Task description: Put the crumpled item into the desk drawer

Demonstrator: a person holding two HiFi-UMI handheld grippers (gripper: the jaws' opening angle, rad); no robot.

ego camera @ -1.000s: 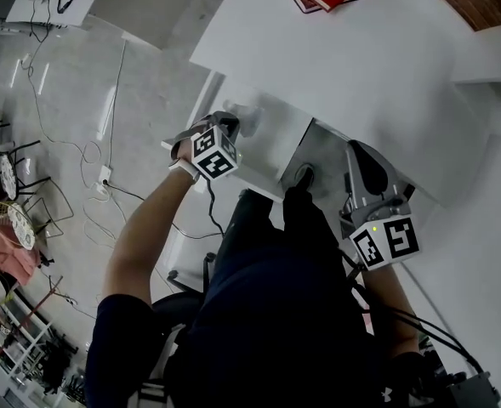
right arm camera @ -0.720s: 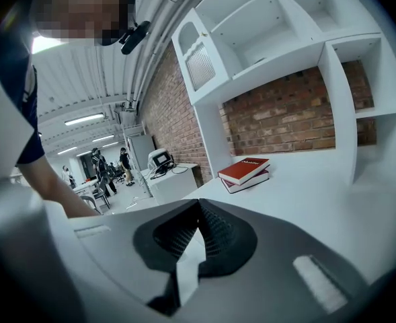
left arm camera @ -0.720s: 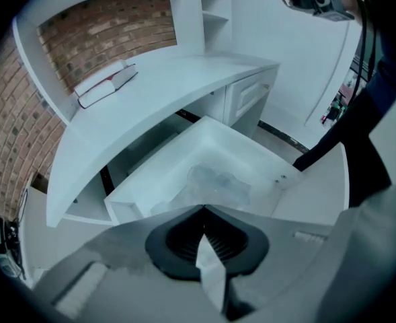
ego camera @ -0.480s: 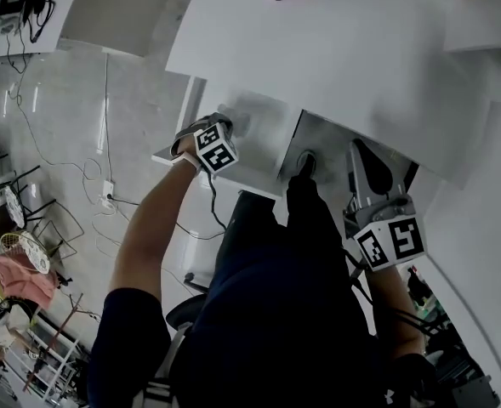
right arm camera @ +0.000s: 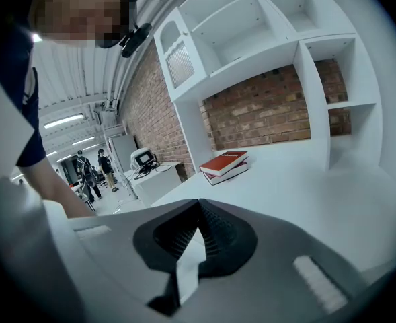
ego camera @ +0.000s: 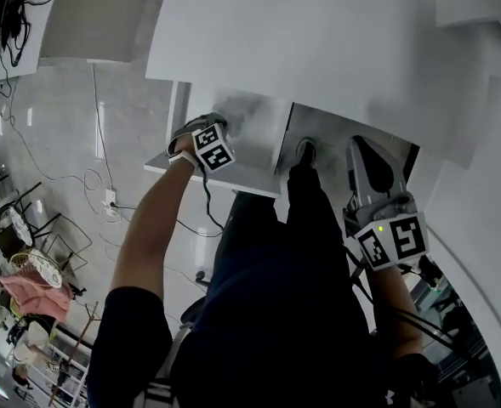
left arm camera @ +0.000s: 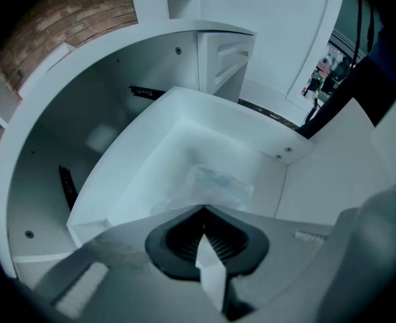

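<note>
- The left gripper (left arm camera: 203, 208) was clenched, its tips seemingly nipping an edge of the crumpled item (left arm camera: 214, 184).
- That item sat low inside the open drawer (left arm camera: 127, 180), about mid-floor and away from the corners. Nothing else showed in the drawer.
- The step looked like the drop-off. Next the jaws would need to part and lift clear before the drawer was pushed shut.
- The right gripper (right arm camera: 199, 204) was closed on nothing, aimed across the desk (right arm camera: 305, 194) toward books (right arm camera: 226, 163) near its far edge.
</note>
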